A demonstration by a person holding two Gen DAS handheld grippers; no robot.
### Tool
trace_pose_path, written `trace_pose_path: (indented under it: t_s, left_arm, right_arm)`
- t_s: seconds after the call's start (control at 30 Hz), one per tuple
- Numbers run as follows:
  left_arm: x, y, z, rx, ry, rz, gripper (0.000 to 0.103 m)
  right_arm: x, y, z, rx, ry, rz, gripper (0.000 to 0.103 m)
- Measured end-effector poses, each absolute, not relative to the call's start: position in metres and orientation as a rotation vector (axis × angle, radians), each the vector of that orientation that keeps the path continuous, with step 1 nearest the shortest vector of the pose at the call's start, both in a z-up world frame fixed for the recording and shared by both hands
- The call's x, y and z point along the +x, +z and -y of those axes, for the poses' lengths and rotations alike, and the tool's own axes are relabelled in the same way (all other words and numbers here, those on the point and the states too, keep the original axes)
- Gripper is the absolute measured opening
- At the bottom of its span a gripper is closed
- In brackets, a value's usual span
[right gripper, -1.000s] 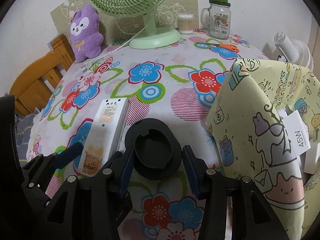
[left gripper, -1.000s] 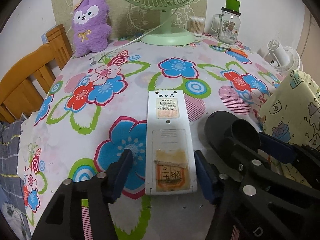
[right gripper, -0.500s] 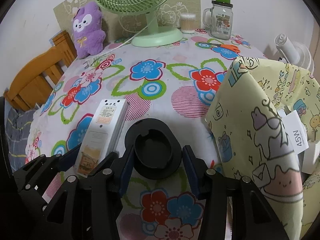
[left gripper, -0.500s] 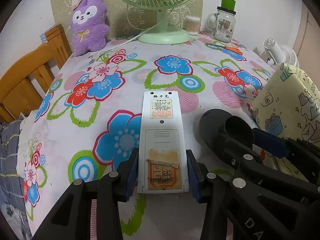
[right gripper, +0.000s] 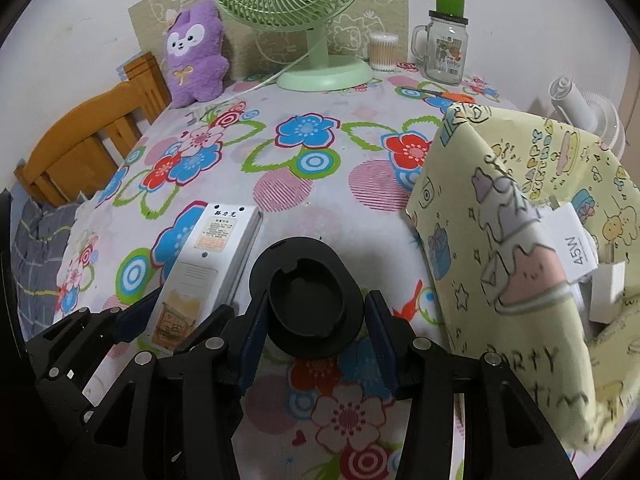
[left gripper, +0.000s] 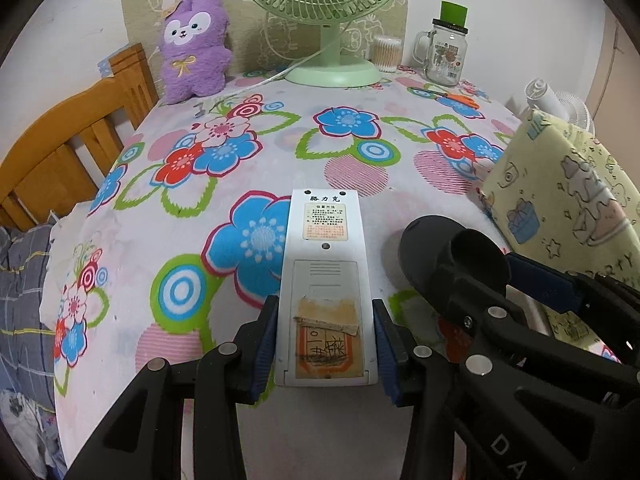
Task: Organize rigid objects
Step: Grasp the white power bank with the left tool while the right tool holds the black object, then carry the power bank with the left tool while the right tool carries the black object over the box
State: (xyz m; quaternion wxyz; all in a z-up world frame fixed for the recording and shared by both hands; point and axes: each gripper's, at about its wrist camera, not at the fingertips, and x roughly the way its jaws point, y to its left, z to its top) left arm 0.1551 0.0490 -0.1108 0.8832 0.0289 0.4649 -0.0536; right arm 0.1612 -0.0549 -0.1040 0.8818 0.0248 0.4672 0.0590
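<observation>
A white remote control (left gripper: 326, 280) lies face down on the flowered tablecloth, label side up. My left gripper (left gripper: 325, 344) is shut on its near end, blue pads against both long sides. It also shows in the right wrist view (right gripper: 204, 268). A black round holder (right gripper: 306, 300) with a hollow centre sits to its right. My right gripper (right gripper: 308, 324) is shut on the holder, pads at its two sides. The holder shows in the left wrist view (left gripper: 444, 256) too.
A yellow cartoon-print bag (right gripper: 532, 240) with white boxes inside stands at the right. At the back are a green fan (left gripper: 332, 20), a purple plush (left gripper: 194, 48), a glass jar mug (left gripper: 446, 54), cotton swabs (left gripper: 386, 54) and orange scissors (right gripper: 444, 96). A wooden chair (left gripper: 68, 152) stands left.
My left gripper closed from wide open onto the remote's near end and drew back a little with it. The right gripper stayed shut on the black holder.
</observation>
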Motion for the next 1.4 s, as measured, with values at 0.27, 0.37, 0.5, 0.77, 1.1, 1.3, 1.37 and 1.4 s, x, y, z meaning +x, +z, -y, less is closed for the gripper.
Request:
trace_pose_path:
  t_s: [0.27,0.37,0.5,0.77,1.1,1.3,1.37,1.4]
  left_arm:
    - [0.134,-0.102,-0.047,0.051,-0.105,-0.952,0.045]
    - [0.127,-0.099,-0.046,0.053,-0.095,-0.945,0.045]
    - [0.114,-0.091,-0.044,0.051,-0.085,-0.930,0.045]
    - [0.094,-0.077,-0.037,0.041,-0.091,-0.910,0.045]
    - [0.076,-0.055,-0.024,0.072,-0.083,-0.881,0.045]
    - [0.072,-0.043,-0.016,0.086,-0.075,-0.870,0.045]
    - [0.071,-0.040,-0.013,0.094,-0.073,-0.866,0.045]
    - [0.070,-0.038,-0.011,0.096,-0.072,-0.865,0.045]
  right_arm:
    - [0.141,-0.094,0.058,0.045,0.131,-0.953,0.052]
    - [0.133,-0.090,0.058,0.034,0.132,-0.944,0.052]
    - [0.120,-0.084,0.060,0.033,0.148,-0.930,0.052]
    - [0.100,-0.068,0.067,0.030,0.168,-0.909,0.052]
    - [0.082,-0.046,0.078,0.026,0.173,-0.875,0.052]
    - [0.075,-0.033,0.086,0.028,0.181,-0.858,0.052]
    - [0.075,-0.031,0.088,0.033,0.184,-0.856,0.052]
    - [0.074,-0.030,0.089,0.034,0.185,-0.855,0.052]
